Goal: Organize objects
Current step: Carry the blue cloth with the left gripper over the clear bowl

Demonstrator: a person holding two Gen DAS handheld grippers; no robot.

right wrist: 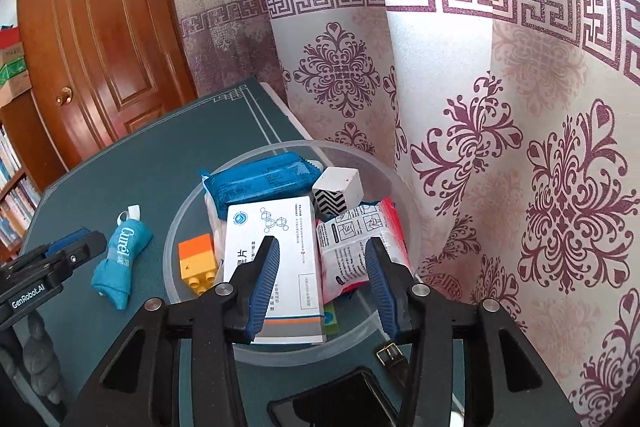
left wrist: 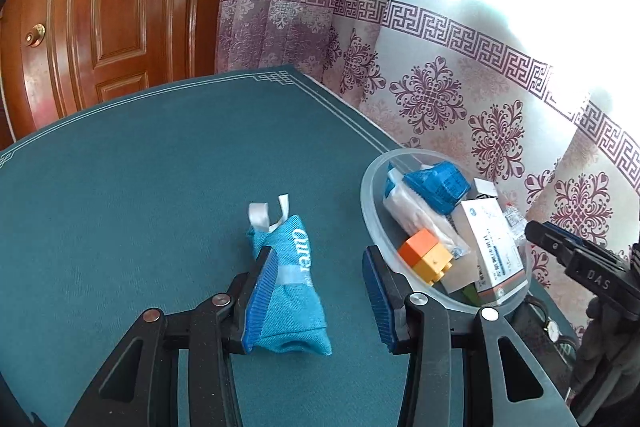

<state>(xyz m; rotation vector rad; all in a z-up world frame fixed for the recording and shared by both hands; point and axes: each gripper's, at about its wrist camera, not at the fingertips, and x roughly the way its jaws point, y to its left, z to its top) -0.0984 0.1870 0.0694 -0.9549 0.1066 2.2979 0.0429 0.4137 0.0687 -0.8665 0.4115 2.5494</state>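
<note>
Teal cloth covers the table (left wrist: 140, 167), beside a patterned curtain (right wrist: 520, 147) and wooden door (left wrist: 100, 7). Left gripper (left wrist: 316, 291) hangs released over a blue pouch (left wrist: 290, 283), probably the next item. Right gripper (right wrist: 322, 277), jaws apart and empty, hovers over the clear bowl (right wrist: 192, 211) of gathered boxes.
</note>
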